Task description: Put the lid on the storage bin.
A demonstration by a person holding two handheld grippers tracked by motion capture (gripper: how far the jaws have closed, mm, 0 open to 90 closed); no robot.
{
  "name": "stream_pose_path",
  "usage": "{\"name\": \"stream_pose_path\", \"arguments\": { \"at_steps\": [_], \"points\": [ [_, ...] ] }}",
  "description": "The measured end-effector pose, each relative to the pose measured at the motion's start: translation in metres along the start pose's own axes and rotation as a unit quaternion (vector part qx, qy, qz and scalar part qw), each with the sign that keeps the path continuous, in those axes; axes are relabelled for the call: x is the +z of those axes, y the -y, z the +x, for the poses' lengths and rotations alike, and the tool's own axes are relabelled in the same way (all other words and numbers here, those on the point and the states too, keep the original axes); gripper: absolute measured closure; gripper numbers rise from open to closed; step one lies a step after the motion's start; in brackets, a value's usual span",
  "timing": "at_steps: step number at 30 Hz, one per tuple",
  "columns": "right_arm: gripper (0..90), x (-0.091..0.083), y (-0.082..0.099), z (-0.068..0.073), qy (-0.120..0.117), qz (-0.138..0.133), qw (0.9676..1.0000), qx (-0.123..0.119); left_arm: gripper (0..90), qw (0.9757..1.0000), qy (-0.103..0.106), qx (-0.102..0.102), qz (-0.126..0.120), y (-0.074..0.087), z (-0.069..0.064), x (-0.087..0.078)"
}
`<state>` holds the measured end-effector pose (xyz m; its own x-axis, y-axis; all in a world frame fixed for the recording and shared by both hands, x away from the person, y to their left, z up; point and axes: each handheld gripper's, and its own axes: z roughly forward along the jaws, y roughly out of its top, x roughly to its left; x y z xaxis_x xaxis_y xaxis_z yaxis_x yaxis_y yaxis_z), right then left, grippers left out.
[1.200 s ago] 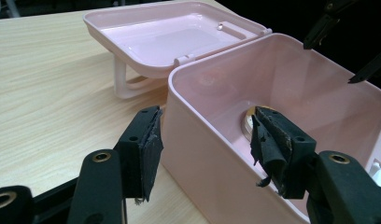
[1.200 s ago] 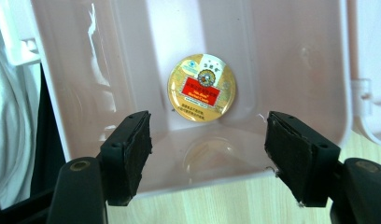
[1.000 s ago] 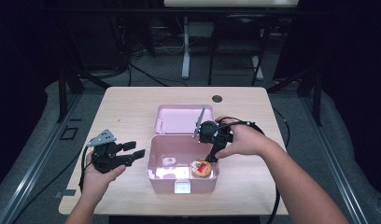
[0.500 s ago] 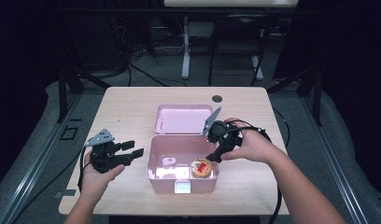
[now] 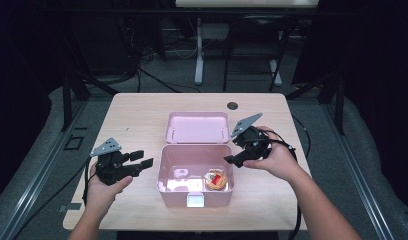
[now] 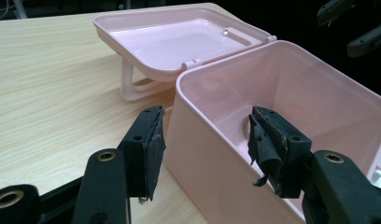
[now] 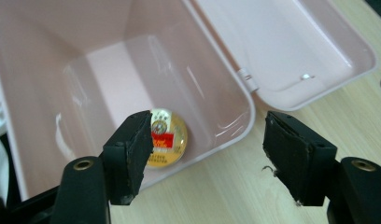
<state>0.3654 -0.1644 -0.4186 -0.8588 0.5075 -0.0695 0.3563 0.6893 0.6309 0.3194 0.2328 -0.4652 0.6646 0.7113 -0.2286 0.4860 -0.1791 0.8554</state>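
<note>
Wooden table (image 5: 137, 117), pink box (image 5: 194, 192) with lid flipped back, round yellow snack (image 5: 215, 180) in its near-right corner, left gripper (image 5: 140, 163) wide and empty beside it, right gripper (image 5: 231, 159) wide, empty, at the rim.

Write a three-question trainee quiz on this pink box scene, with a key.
1. True or false: the lid of the pink box is open and lies back on the table.
2. What lies inside the box? A) a round yellow packet with a red label B) a spoon C) nothing
3. Which gripper is at the box's near right-hand corner in the high view, and does it hold anything?

Key
1. True.
2. A: the round packet lies on the floor of the box, near its right wall in the high view.
3. The right gripper; its jaws stand open and hold nothing. The left gripper is open too, left of the box.
</note>
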Motion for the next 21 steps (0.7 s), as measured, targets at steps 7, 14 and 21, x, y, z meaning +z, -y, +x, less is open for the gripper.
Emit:
{"name": "stream_pose_path", "arguments": {
  "at_steps": [7, 14, 21],
  "points": [
    [31.5, -0.001, 0.01, -0.006, 0.04, -0.052, 0.9969, 0.044, 45.9, 1.0, -0.001, -0.003, 0.004, 0.001, -0.001, 0.002],
    [30.9, 0.002, 0.018, -0.012, 0.06, -0.083, 0.9921, 0.073, 47.1, 1.0, -0.001, 0.0, 0.006, 0.002, -0.004, 0.005],
    [32.6, 0.007, 0.02, -0.016, 0.069, -0.096, 0.9896, 0.081, 50.3, 0.9999, 0.008, -0.001, 0.012, 0.004, -0.006, 0.008]
  ]
}}
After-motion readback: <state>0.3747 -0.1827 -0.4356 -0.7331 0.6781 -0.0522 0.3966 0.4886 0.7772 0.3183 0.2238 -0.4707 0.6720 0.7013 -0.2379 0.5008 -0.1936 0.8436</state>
